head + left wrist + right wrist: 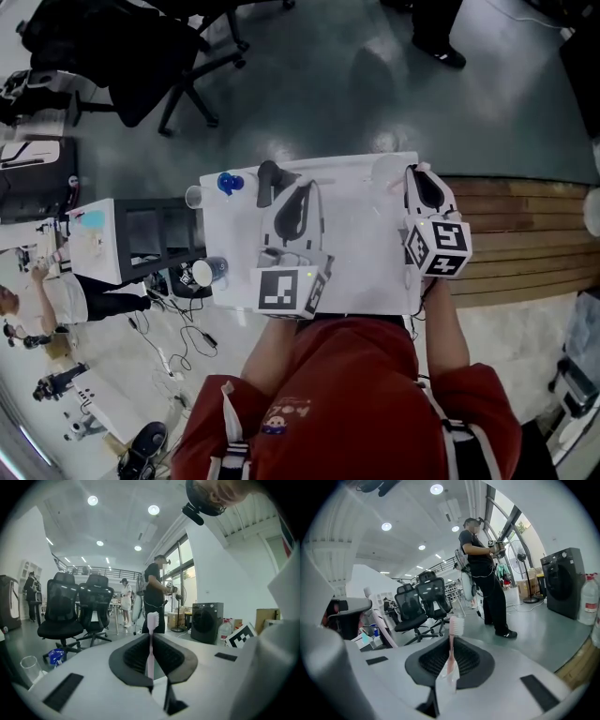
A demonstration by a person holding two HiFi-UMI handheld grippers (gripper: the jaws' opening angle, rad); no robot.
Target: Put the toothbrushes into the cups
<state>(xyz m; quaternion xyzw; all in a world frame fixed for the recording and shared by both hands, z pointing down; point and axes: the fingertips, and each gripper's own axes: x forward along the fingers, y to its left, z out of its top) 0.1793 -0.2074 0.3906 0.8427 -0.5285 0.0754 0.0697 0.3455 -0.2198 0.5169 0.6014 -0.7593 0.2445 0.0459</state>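
The left claw (150, 654) is squeezing one upright toothbrush (152, 623), the right claw (451, 660) another toothbrush (455, 626), and the clear cup (30, 667) is sitting off to the left.

**Q:** How many grippers do you carry?
**A:** Two: my left gripper (151, 643) and my right gripper (450, 656).

**Q:** Toothbrushes?
**A:** Two, one per gripper: first toothbrush (153, 619), second toothbrush (456, 626).

**Q:** Cups?
**A:** Two that I can count with certainty: first cup (194, 197), second cup (387, 169).

**Q:** Anything else?
**A:** One table (361, 253), one blue object (228, 183), and two office chairs: first chair (61, 606), second chair (96, 603).
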